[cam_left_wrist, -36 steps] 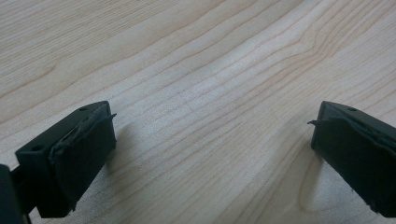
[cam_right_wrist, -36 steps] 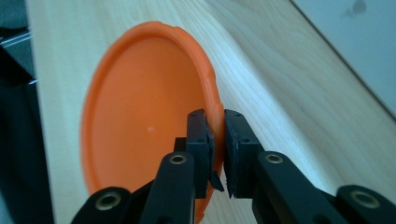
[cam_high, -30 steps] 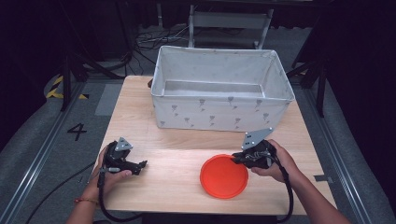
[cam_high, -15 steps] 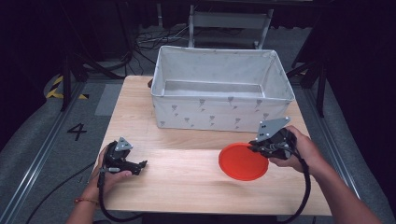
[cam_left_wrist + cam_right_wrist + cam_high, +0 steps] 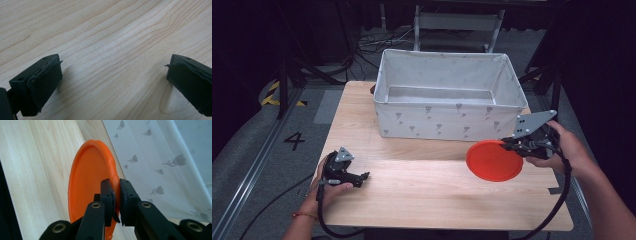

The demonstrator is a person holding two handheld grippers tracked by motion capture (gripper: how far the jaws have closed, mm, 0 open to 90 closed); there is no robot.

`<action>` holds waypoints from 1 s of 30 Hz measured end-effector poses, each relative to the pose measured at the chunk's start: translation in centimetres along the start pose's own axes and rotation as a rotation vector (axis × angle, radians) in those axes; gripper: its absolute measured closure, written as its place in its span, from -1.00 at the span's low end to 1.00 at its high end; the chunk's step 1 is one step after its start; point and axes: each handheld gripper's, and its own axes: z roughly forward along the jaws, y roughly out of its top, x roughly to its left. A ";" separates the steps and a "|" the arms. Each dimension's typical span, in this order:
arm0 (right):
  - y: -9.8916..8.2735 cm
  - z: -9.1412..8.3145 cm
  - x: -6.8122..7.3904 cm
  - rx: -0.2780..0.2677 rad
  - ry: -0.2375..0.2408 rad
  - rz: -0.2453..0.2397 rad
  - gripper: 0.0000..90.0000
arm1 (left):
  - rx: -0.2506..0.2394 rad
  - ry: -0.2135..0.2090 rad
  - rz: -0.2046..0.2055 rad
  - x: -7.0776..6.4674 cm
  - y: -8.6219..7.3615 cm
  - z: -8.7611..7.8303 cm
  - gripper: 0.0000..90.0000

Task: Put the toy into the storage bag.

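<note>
A pale wooden surface (image 5: 427,190) is set in a dark room. At its left, the left tongs (image 5: 362,176) are held low over bare wood, jaws spread wide. A white fabric bin (image 5: 447,102) stands behind. At right, an orange plate (image 5: 494,160) is clamped by its rim in the right tongs (image 5: 116,195), just beside the bin.

Left gripper (image 5: 362,177) sits low at the lower left of the high view, held by the left hand (image 5: 331,187), jaws spread wide apart. Right gripper (image 5: 506,144) is at the right edge, right hand (image 5: 564,150) behind it, jaws clamped on an orange plate (image 5: 494,160).
</note>
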 end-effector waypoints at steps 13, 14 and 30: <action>3.7 -4.4 -2.1 -0.017 -0.058 -0.048 0.83 | -0.001 0.000 0.000 0.0 0.0 0.0 -0.99; 3.9 -4.6 -2.2 -0.017 -0.065 -0.048 0.83 | -0.001 0.000 0.000 0.0 0.0 0.0 -0.99; 7.2 -7.1 -6.8 -0.087 -0.137 -0.012 0.83 | 0.000 -0.001 0.000 0.0 0.0 0.0 -0.99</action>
